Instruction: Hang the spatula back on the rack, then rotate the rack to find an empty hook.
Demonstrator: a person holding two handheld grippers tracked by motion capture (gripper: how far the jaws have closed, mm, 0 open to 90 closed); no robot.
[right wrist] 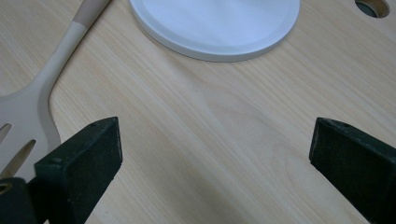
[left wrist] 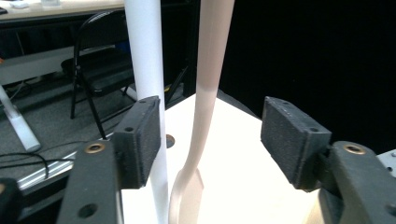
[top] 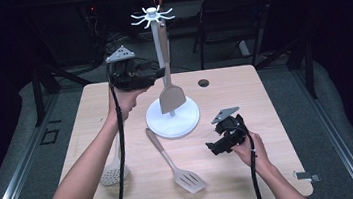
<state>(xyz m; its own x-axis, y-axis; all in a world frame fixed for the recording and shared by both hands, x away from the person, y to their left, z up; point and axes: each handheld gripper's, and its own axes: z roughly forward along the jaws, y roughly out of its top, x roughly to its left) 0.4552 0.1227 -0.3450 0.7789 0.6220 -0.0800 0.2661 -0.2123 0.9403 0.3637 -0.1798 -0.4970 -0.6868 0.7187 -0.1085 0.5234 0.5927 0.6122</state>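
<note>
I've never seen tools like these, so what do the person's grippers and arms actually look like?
Each hand holds a chunky black gripper: the left gripper and right gripper carry a grey three-cornered plate on top and trail a black cable. The jaws end in rectangular black foam-like pads, fixed with brass-coloured screws. The forearms are bare, with no sleeves in sight.

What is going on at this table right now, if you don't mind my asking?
A person is hanging kitchen utensils on a white rack. A solid turner hangs from one of its top hooks, and the left gripper is open around its handle, fingers clear of it. The right gripper is open above the table. A slotted turner and a skimmer lie on the table, not yet hung.
</note>
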